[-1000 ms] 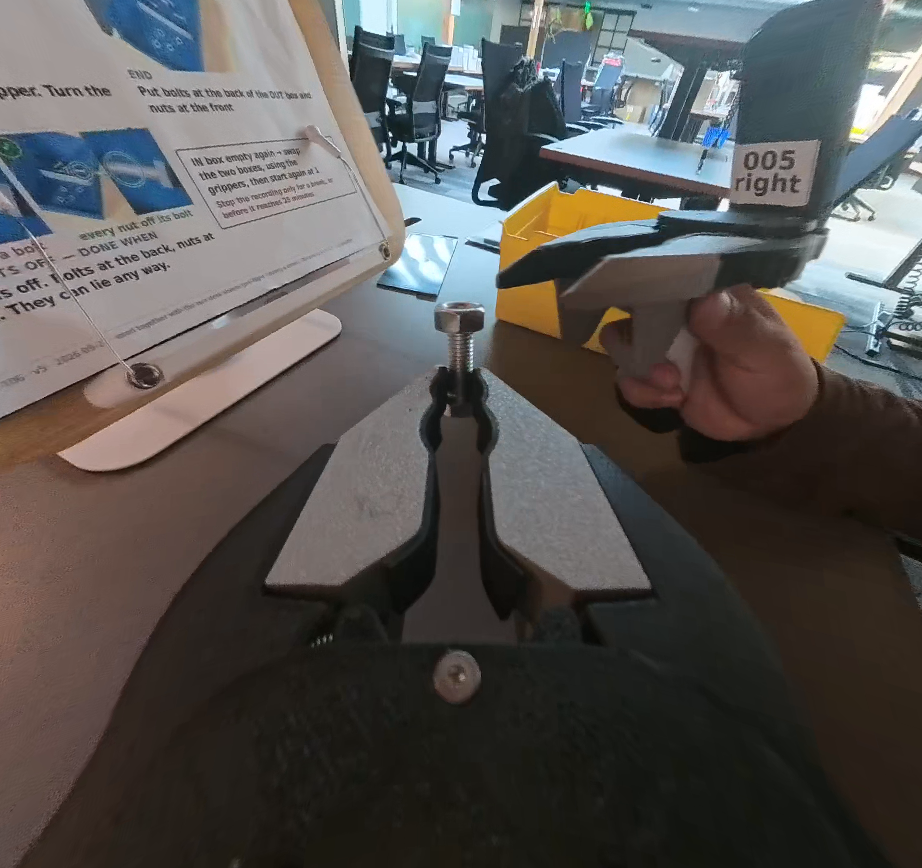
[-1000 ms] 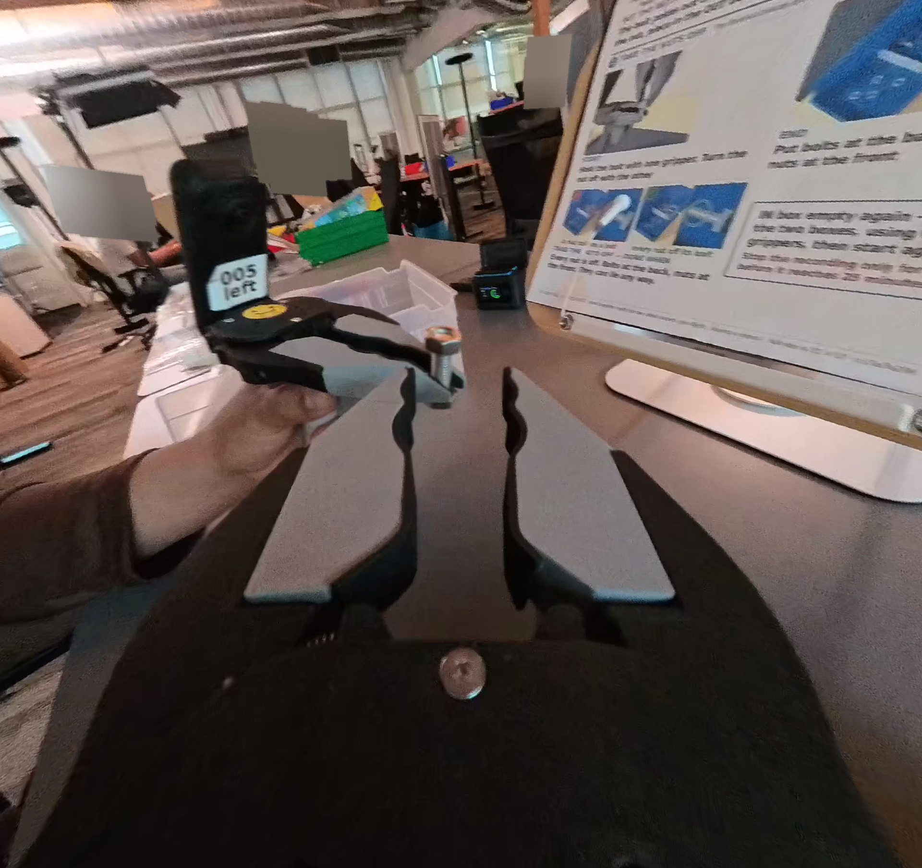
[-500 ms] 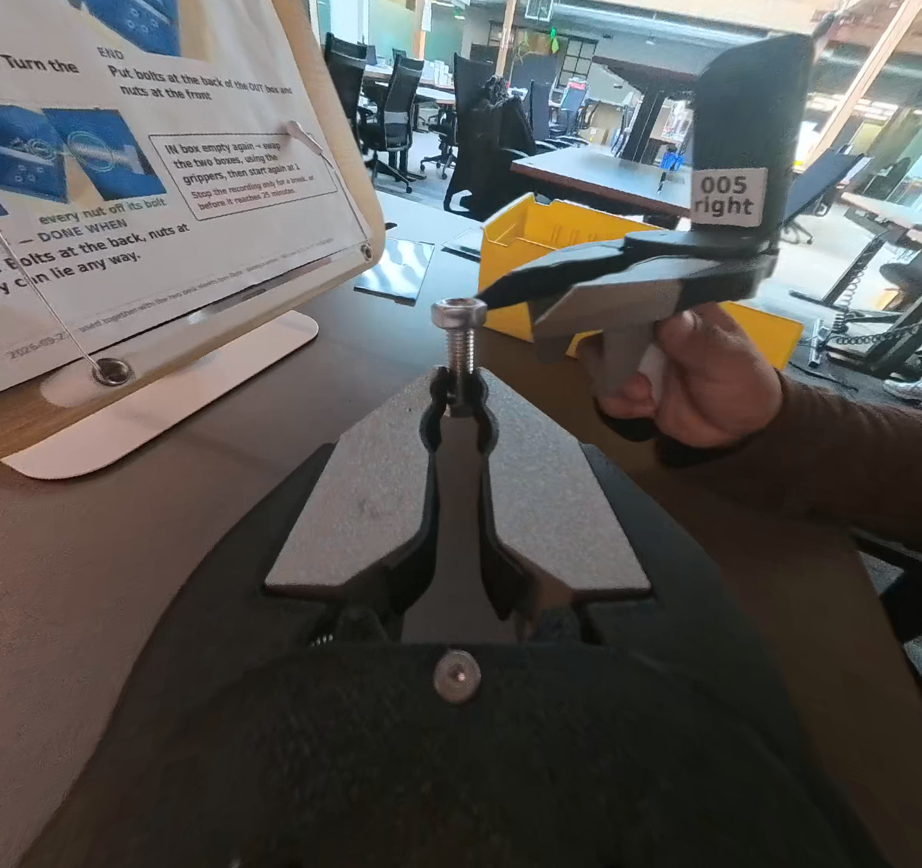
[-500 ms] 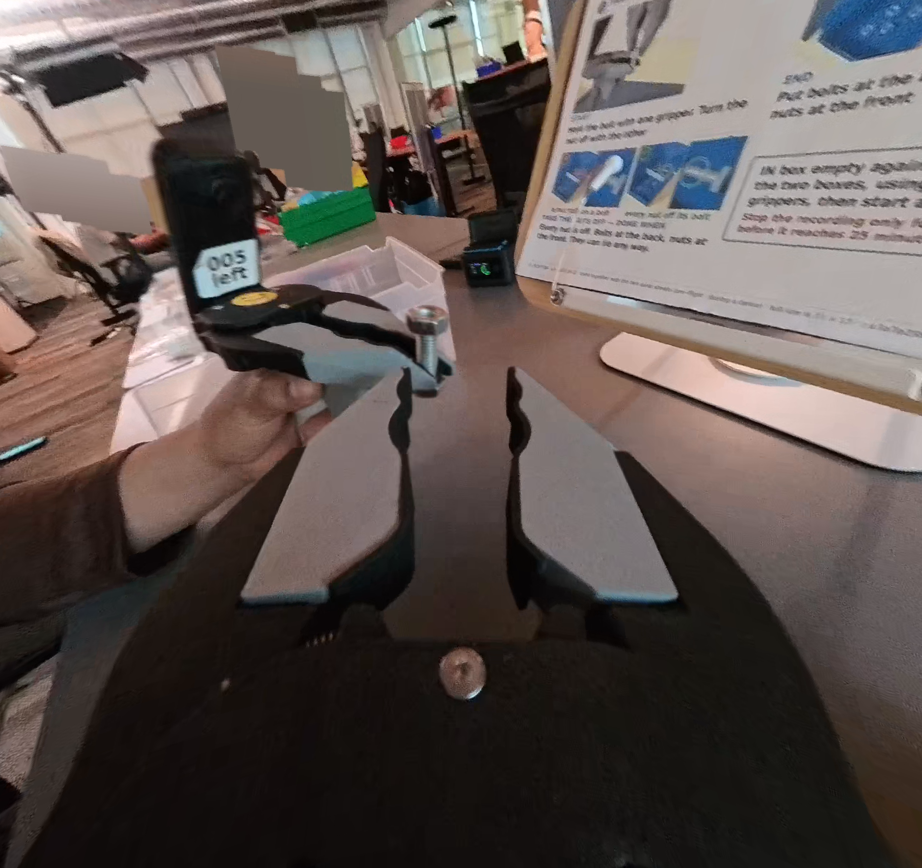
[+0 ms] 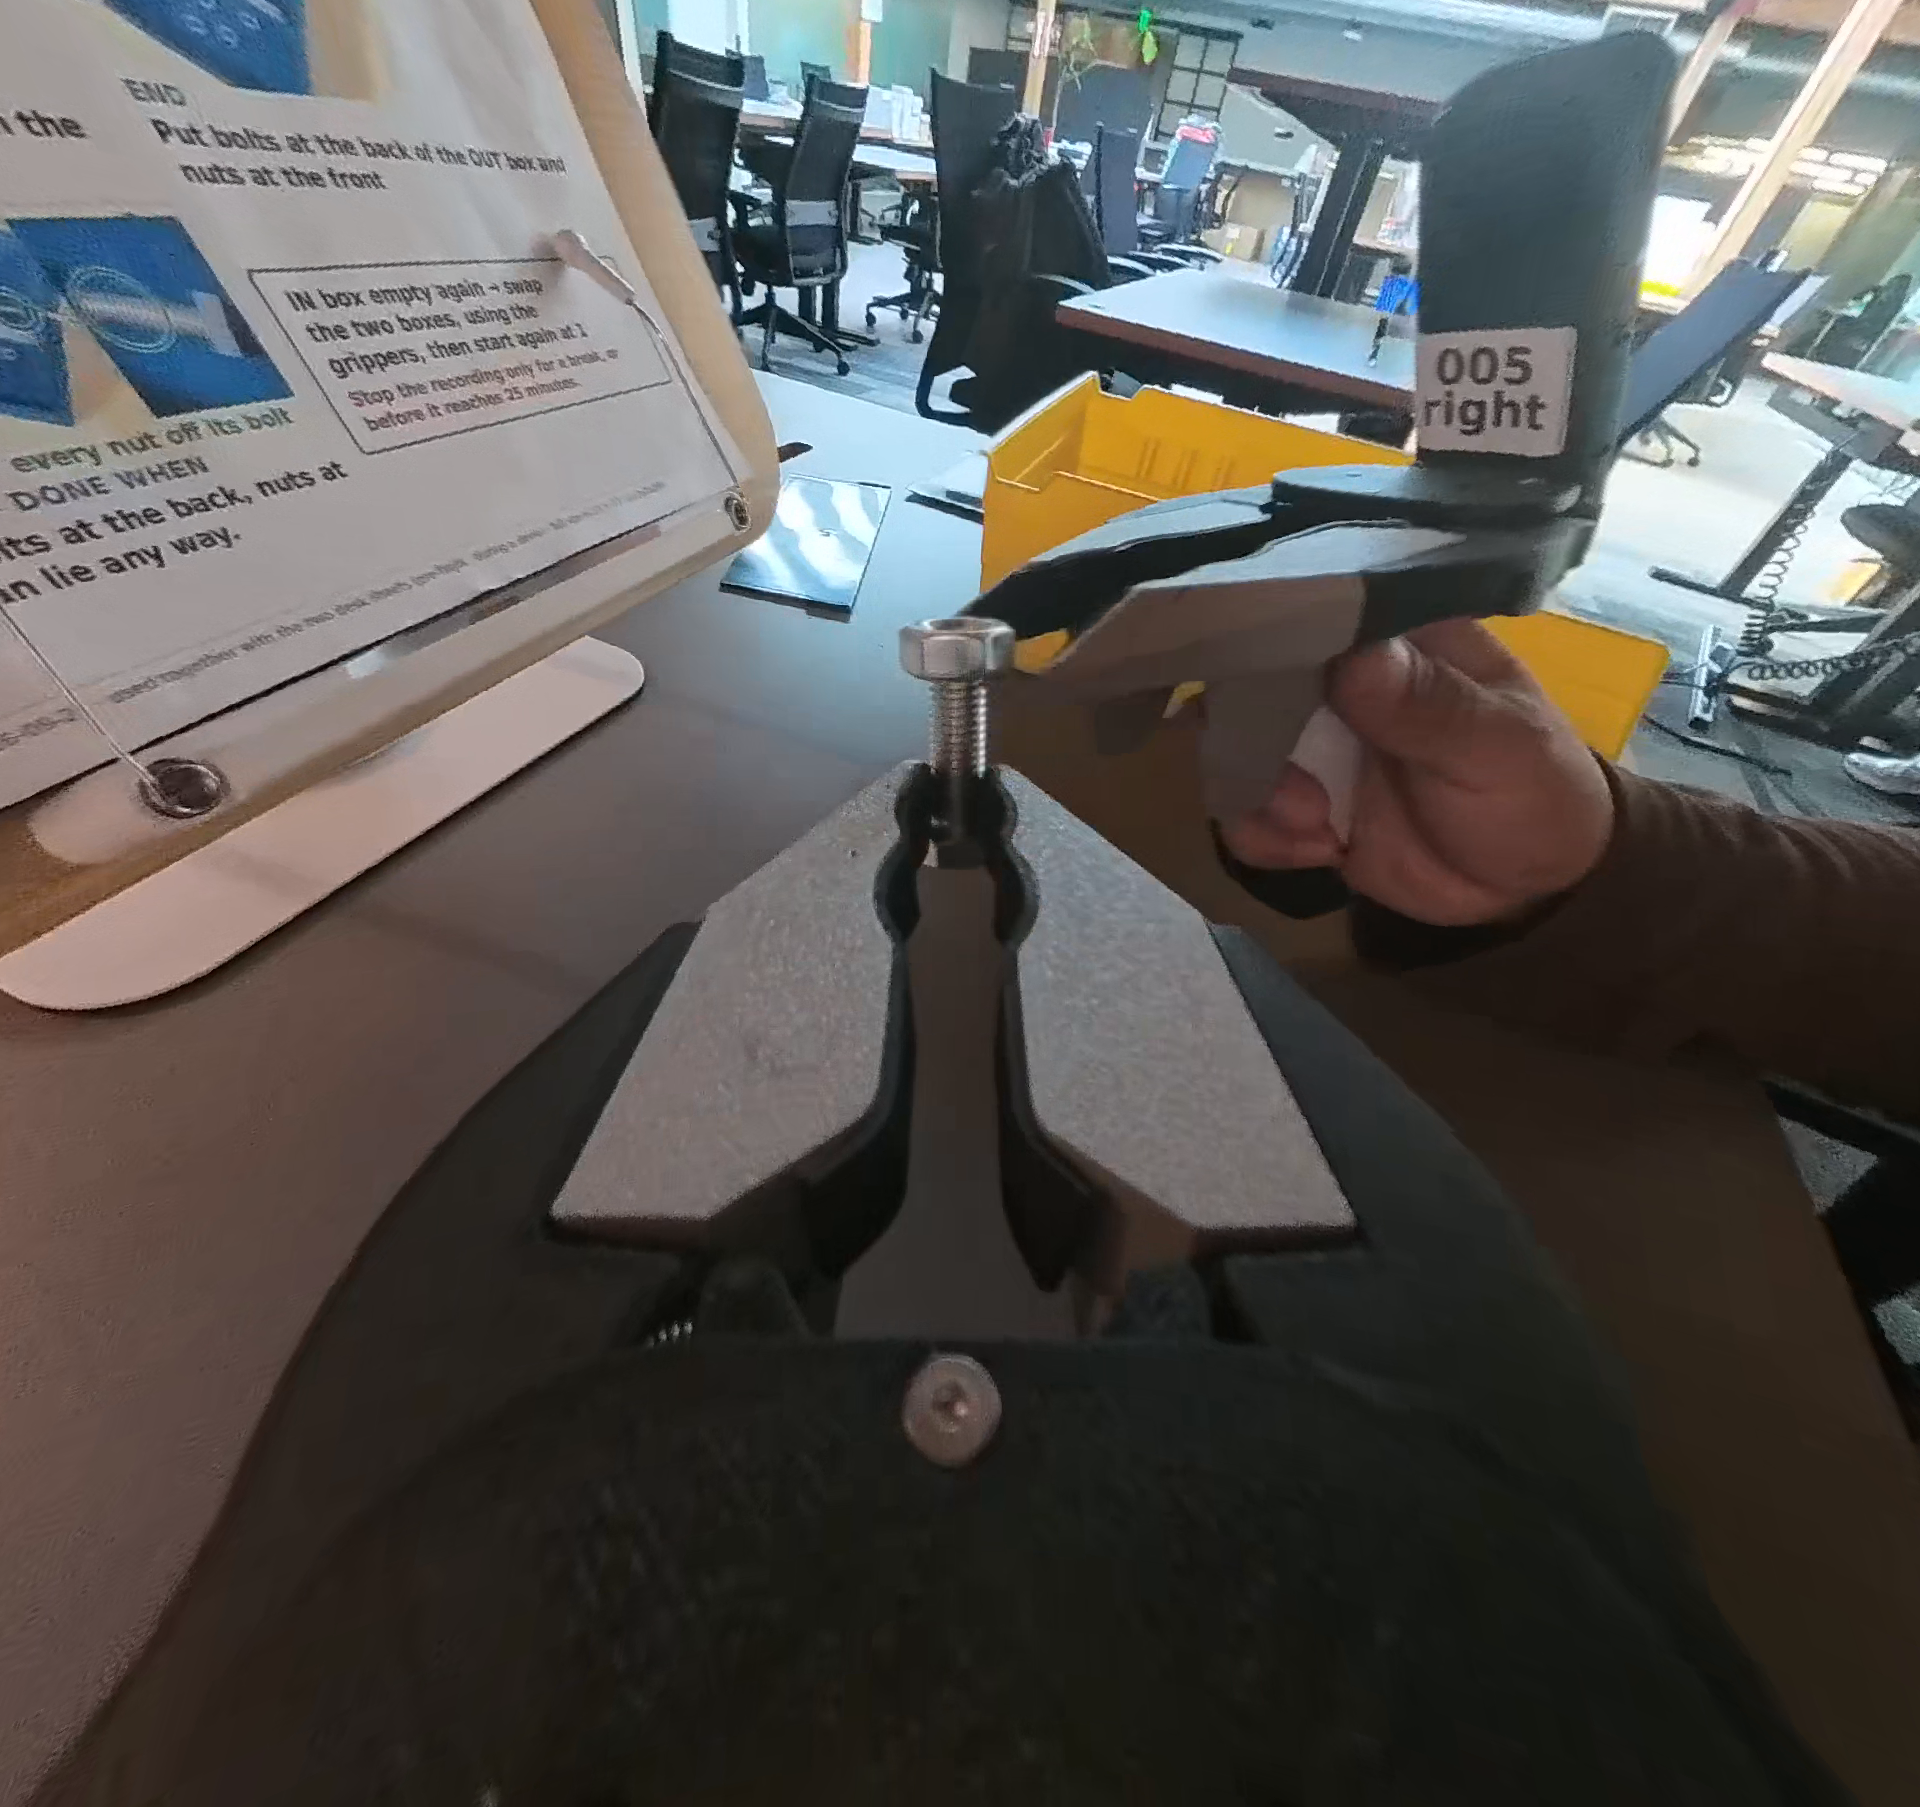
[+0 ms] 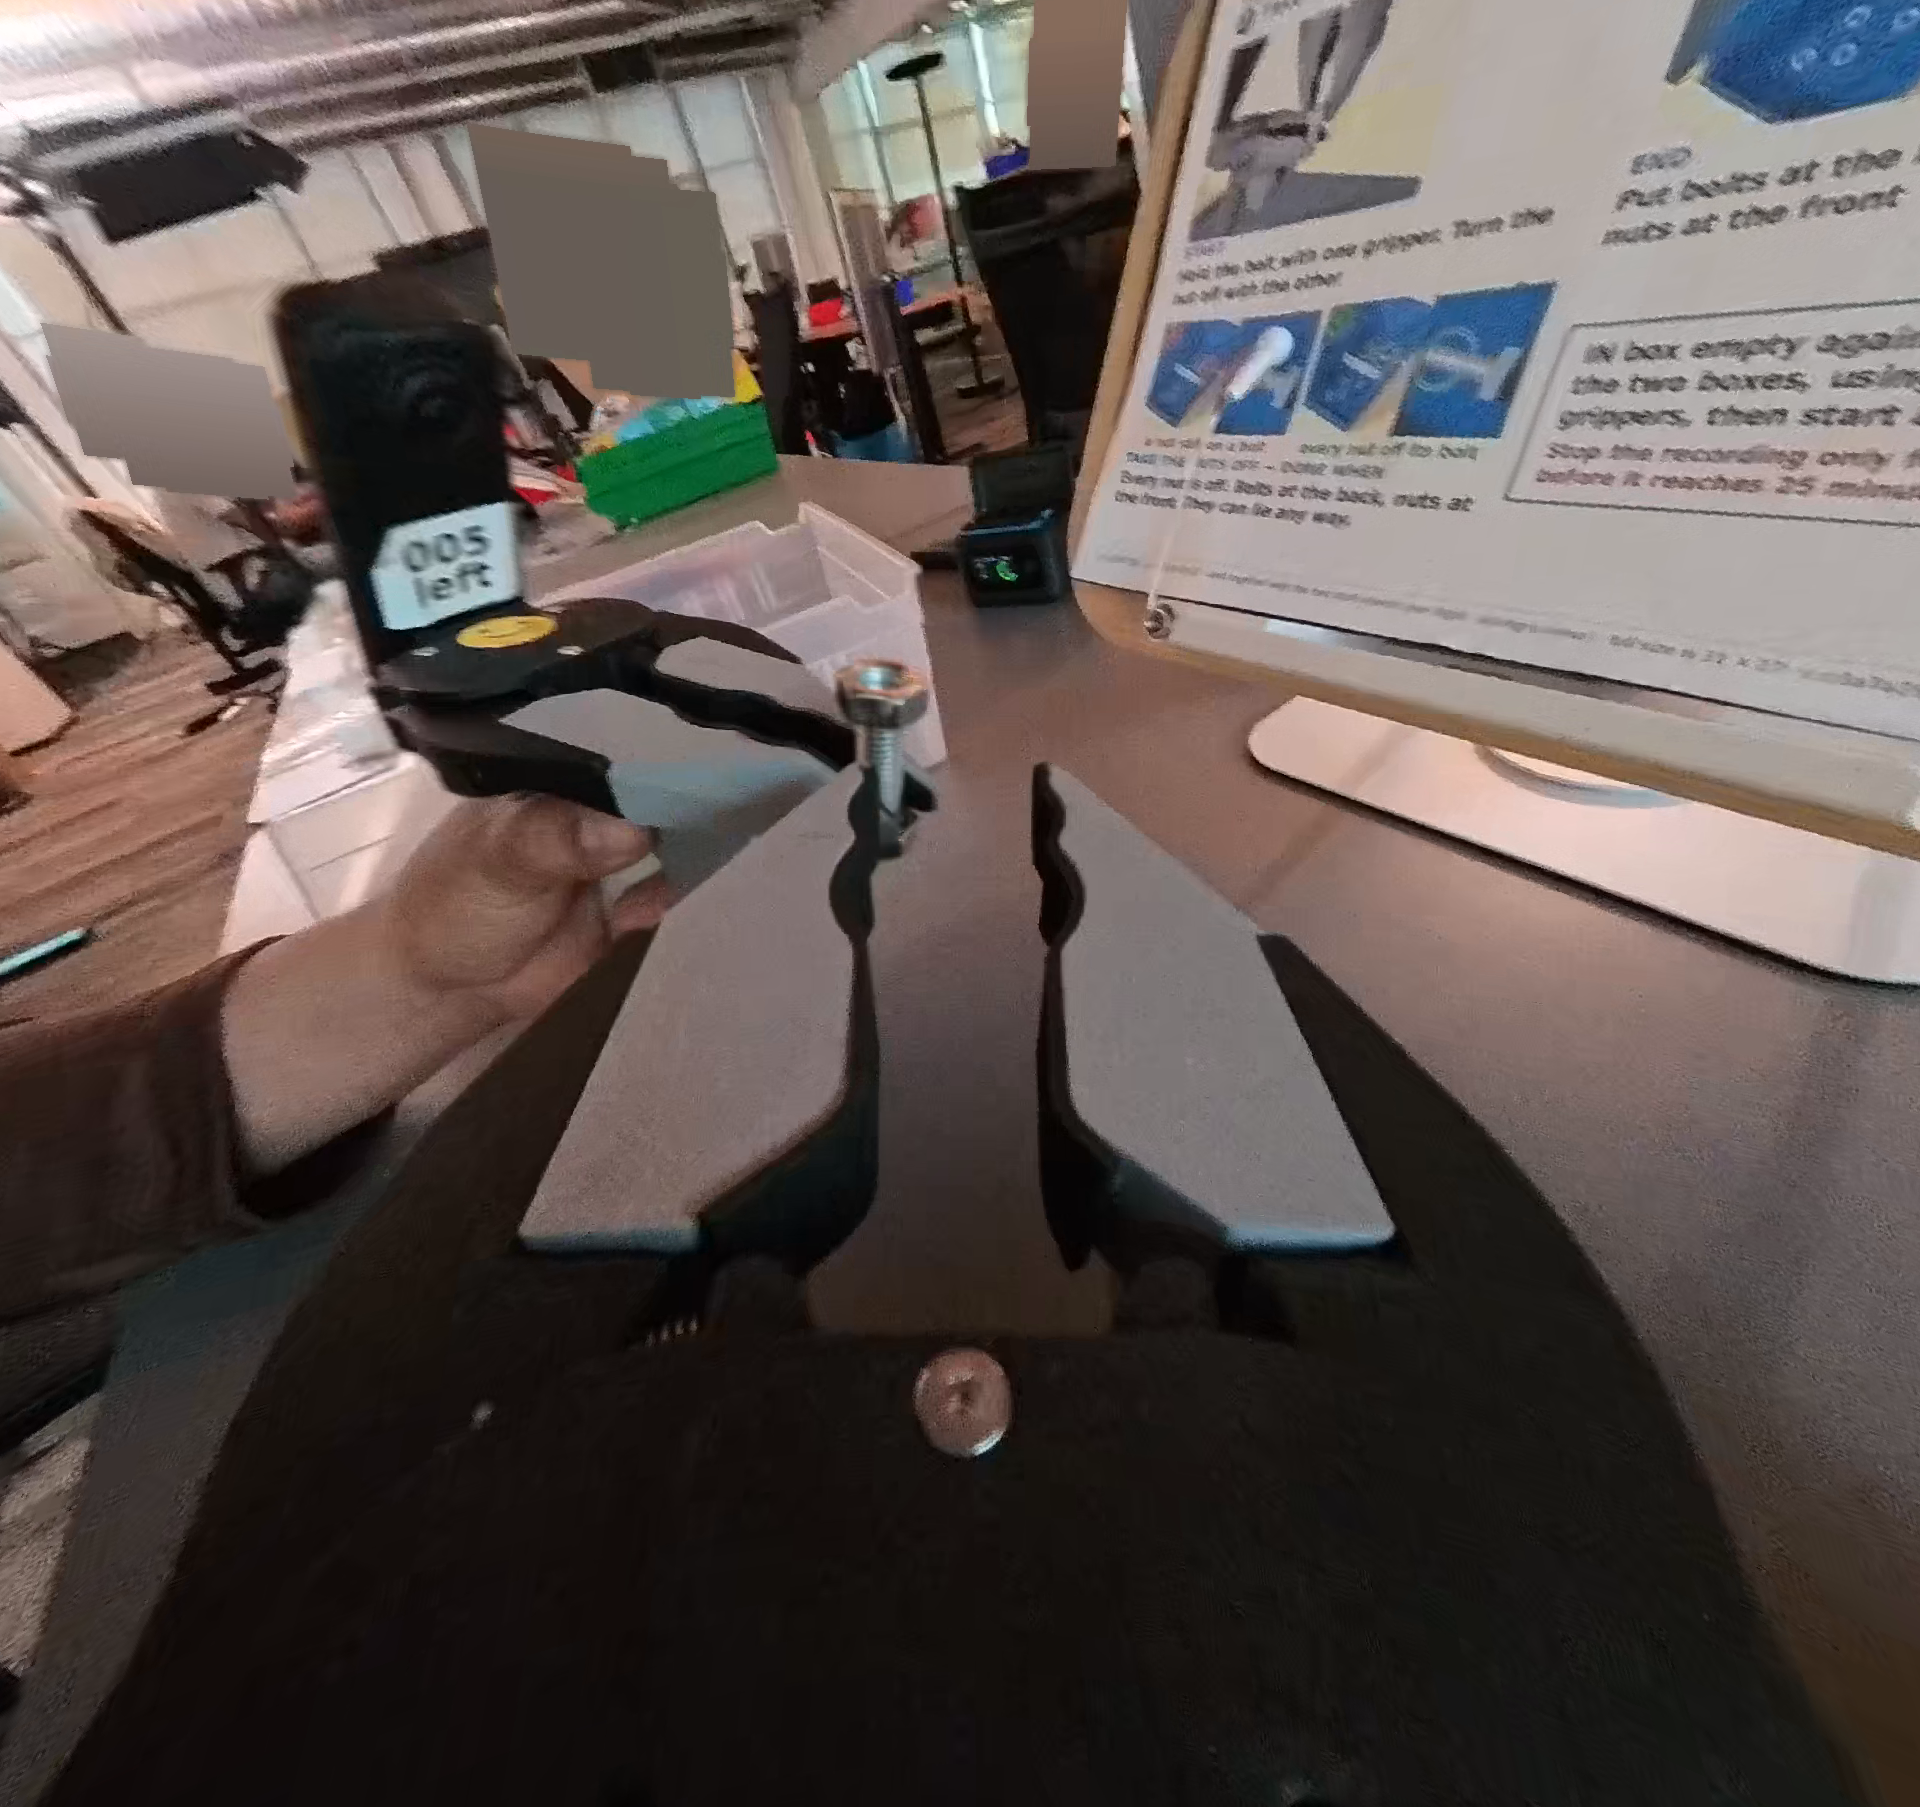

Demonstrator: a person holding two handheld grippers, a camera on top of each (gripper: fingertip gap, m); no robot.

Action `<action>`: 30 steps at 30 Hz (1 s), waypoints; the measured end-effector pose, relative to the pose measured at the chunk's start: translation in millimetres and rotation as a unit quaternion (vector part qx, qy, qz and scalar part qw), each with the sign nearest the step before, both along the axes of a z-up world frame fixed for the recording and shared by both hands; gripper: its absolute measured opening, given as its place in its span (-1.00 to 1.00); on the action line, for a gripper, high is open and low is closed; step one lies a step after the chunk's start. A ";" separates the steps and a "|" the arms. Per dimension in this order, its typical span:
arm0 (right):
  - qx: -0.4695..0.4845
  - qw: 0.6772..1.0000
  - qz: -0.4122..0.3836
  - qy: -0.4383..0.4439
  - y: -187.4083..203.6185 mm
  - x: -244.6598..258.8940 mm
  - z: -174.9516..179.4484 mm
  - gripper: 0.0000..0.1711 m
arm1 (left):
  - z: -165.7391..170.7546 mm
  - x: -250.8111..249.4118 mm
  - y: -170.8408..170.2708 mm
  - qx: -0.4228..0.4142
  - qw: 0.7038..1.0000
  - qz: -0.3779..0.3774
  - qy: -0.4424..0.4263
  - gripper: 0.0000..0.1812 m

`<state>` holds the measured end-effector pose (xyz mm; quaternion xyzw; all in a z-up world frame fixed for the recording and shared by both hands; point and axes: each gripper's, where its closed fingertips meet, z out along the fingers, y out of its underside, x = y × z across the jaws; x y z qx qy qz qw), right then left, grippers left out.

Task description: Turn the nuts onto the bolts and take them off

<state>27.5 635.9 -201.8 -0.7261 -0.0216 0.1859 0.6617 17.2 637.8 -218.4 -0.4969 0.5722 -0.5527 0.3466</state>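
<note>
My left gripper (image 5: 956, 814) is shut on the lower shank of a steel bolt (image 5: 956, 731) and holds it upright above the dark table. A hex nut (image 5: 956, 651) sits at the bolt's top end. My right gripper (image 6: 951, 801) is open and empty. In the left wrist view the right gripper (image 5: 1003, 614) comes in from the right, with its tips level with the nut and just beside it. In the right wrist view the bolt (image 6: 885, 765) and nut (image 6: 881, 692) stand at my left fingertip (image 6: 847, 827), outside the gap, and the left gripper (image 6: 896, 812) is shut on the bolt.
An instruction board (image 5: 312, 323) on a white stand (image 5: 312, 801) is at the left of the table. A yellow bin (image 5: 1101, 469) is behind the right gripper. A clear plastic box (image 6: 821, 583) and a small black device (image 6: 1013, 568) are behind the left gripper. The tips of both grippers are at nearly the same place.
The right gripper has moved in toward the nut, from well to its right to just beside it, still open. The left gripper keeps hold of the upright bolt.
</note>
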 end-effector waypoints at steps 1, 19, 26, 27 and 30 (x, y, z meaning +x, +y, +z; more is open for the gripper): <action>0.013 1.000 0.014 0.004 -1.7 -5.3 4.4 -0.69 | -0.6 0.2 -0.6 -0.002 1.000 -0.001 0.001 -0.91; 0.028 0.999 0.033 -0.016 -5.0 -14.1 7.8 -0.55 | -2.0 2.6 -8.5 0.002 1.000 0.000 0.011 -0.91; 0.040 0.997 0.069 -0.010 -2.1 -33.3 10.1 -0.51 | -3.1 6.5 -38.3 0.027 0.999 -0.041 0.014 -0.91; 0.040 0.997 0.065 -0.014 -2.0 -31.8 9.9 -0.49 | -2.2 7.2 -40.7 0.025 0.999 -0.043 0.012 -0.92; 0.047 0.998 0.050 -0.004 -4.5 -21.1 13.6 -0.45 | -1.1 7.2 -38.8 0.029 0.999 -0.036 0.011 -0.91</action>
